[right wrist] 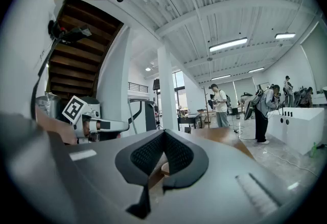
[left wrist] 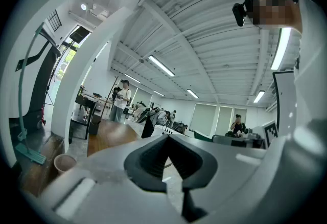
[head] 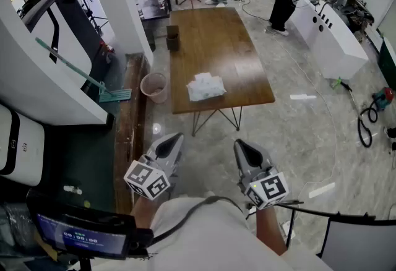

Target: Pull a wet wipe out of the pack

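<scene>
No word, brand or number is reading clearly in any view. A small screen (head: 79,234) at the lower left of the head view is glowing with a row of pale digits, too small to make out. Black-and-white square code markers are showing on the cube (head: 147,179) of the left gripper (head: 175,138) and the cube (head: 268,190) of the right gripper (head: 239,144), without letters. Any print on the wipe pack (head: 206,86) is coming out too small to read.
</scene>
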